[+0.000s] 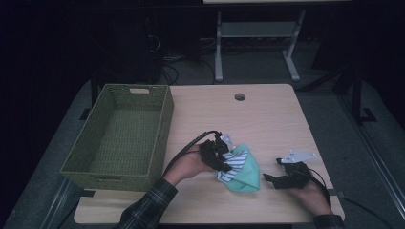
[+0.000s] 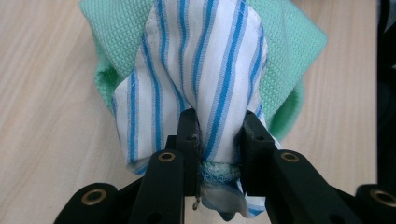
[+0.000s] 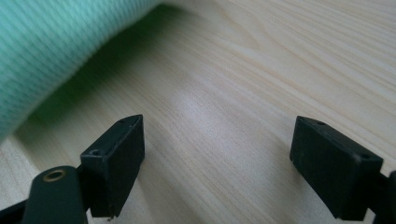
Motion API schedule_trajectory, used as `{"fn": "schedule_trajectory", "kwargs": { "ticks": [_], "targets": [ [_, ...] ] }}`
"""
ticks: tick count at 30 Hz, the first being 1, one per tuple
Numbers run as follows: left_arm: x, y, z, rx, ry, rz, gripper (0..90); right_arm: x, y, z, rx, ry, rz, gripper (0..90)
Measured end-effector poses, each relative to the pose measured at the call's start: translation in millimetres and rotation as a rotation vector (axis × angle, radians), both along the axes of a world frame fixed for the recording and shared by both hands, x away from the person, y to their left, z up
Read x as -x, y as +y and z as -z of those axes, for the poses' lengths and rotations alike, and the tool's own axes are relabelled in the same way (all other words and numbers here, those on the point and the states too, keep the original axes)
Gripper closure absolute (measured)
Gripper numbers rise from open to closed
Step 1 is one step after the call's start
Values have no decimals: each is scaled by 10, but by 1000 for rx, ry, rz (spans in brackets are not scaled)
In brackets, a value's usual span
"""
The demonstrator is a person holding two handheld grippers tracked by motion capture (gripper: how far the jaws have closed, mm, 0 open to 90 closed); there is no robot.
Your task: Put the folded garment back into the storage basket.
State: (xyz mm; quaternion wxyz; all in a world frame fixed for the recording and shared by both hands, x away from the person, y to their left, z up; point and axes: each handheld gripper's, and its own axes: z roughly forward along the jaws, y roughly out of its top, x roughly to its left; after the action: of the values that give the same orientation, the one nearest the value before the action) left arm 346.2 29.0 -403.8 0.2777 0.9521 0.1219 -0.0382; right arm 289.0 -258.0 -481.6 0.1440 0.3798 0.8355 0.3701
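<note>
- The bundle of cloths lies on the wooden table (image 1: 267, 114), just to the right of the green wicker basket (image 1: 119, 136), which serves as the landmark here. It is two pieces together: a blue-and-white striped cloth (image 2: 196, 70) on top and a mint-green knitted cloth (image 2: 289, 42) wrapped under and around it.
- The left gripper (image 1: 220, 155) has its jaws clamped on a gathered fold of the striped cloth, with a hem of the green cloth caught between them too. Pinching both layers at one bunched edge seems meant to let the pair lift as one load rather than separately.
- From that pinch the fabric fans out and hangs away from the jaws, so the bundle's long axis runs from the gripper's tips outward. In the high view this points down and to the right, away from the basket, with the wide end resting on the tabletop.
- The right gripper (image 1: 273, 177) sits farther from the basket, on the far side of the bundle, low over the bare wood. Its jaws stand wide apart with nothing between them; the green cloth's edge (image 3: 56, 51) lies just beside its left jaw, not touching. It looks parked, ready to help or staying clear.
- The basket is empty and open-topped, its long side running away from the person, probably the destination for the cloths.
</note>
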Motion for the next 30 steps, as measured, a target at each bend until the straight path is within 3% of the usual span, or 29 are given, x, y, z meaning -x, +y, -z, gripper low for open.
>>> {"fn": "schedule_trajectory", "kwargs": {
  "ticks": [10, 16, 30],
  "targets": [
    [-38, 98, -213, 15, -4, -13, 728, -2, -2, 0, 3, -1, -2, 172],
    [-37, 135, -339, 9, -22, -3, 728, -2, -2, 0, 3, 0, -2, 170],
    [-83, 293, -633, 2, -44, -34, 727, -2, -1, 0, 3, 1, 0, 168]
  ]
}}
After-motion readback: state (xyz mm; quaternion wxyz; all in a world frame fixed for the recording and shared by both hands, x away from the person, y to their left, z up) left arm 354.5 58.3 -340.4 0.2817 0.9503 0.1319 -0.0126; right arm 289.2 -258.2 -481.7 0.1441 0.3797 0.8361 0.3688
